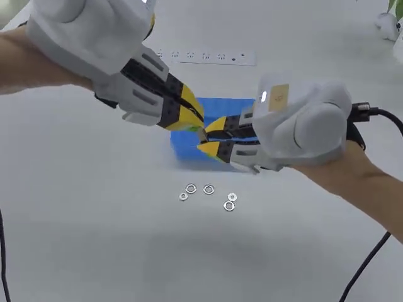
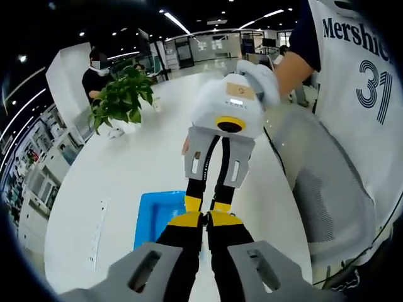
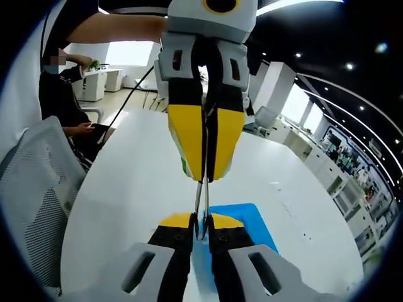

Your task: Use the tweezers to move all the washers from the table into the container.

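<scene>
Washers [image 1: 208, 189] loose on the table [image 1: 94, 239]; tweezers [image 3: 202, 195] bridged between both grippers

Five lie just below the fingertips, on the person's side; above them the left gripper [image 1: 195, 119] has its fingers clamped on the tweezers, and the right gripper [image 1: 211, 137] pinches their free end, tip to tip; beyond the fingers sits the blue container [image 1: 184, 151]. This looks like a regrip: settle one firm hold on the legs; leave the points free, aimed down; release the other gripper only then.
</scene>
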